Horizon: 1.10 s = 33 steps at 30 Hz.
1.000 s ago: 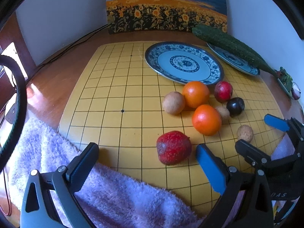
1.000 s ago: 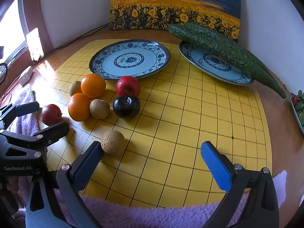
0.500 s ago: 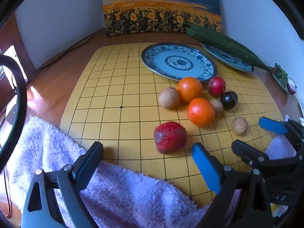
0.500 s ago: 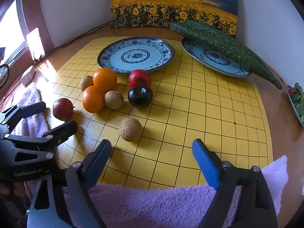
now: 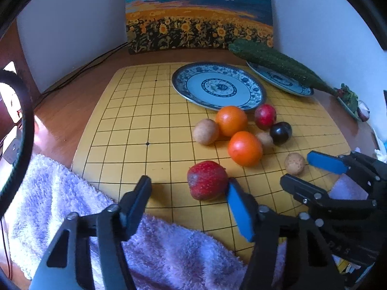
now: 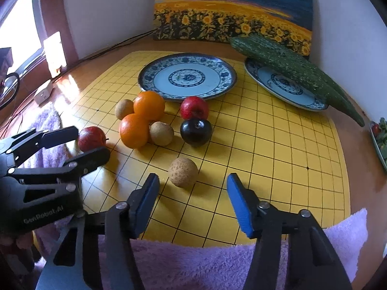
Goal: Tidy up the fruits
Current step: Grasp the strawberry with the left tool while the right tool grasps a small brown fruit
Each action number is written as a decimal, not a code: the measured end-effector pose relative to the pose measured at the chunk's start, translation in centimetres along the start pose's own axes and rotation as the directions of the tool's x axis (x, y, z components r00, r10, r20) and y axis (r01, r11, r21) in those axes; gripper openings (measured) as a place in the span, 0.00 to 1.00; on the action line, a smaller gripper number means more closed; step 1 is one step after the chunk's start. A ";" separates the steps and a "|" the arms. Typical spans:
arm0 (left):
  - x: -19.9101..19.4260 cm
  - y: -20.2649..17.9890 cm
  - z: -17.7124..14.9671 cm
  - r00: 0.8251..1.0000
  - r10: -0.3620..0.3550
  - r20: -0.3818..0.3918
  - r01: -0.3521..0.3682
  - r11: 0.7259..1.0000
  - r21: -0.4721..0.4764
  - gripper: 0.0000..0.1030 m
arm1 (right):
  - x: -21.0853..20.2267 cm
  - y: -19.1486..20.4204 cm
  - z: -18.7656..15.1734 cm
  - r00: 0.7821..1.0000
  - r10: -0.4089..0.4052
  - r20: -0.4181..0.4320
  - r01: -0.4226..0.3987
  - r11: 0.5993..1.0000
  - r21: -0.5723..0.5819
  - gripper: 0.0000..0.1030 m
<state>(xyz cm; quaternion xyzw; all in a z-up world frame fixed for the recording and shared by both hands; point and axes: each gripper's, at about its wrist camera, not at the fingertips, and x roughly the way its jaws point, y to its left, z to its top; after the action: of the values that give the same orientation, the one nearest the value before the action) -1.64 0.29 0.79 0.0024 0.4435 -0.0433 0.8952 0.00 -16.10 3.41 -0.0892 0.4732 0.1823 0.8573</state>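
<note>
Two hand-held grippers, left (image 5: 188,197) and right (image 6: 193,189), half-narrowed and empty, closing: approach step; next, seat red fruit (image 5: 207,180) and brown fruit (image 6: 183,172) between pads.

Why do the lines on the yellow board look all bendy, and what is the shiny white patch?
Both views: the fisheye lens bows the board's straight grid. Right wrist view: window light makes glare on the table, far left, and the fruit cast soft shadows.

"GenRobot.AI" printed on left claw (image 6: 90,142) body; other lettering too blurred.
</note>
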 end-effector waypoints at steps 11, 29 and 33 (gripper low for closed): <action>0.0 -0.8 0.4 0.999 -0.049 -0.018 0.048 0.998 -0.029 0.33 | 0.3 0.2 1.4 0.992 0.037 -0.117 -0.045 0.997 -0.065 0.35; -0.9 -0.9 -0.2 0.989 -0.140 -0.038 0.138 0.989 -0.058 0.33 | -1.0 -1.4 1.1 0.988 0.108 -0.108 -0.104 0.994 0.041 0.25; -1.7 -1.5 -0.1 0.990 -0.135 -0.027 0.134 0.990 -0.039 0.33 | -2.8 -2.4 0.9 0.990 0.116 -0.082 -0.112 0.992 0.053 0.25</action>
<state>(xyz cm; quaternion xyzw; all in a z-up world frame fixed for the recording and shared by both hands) -2.89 -1.04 2.14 -0.0435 0.4564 -0.0953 0.8836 0.31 -18.67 6.20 -0.0490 0.5177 0.2155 0.8265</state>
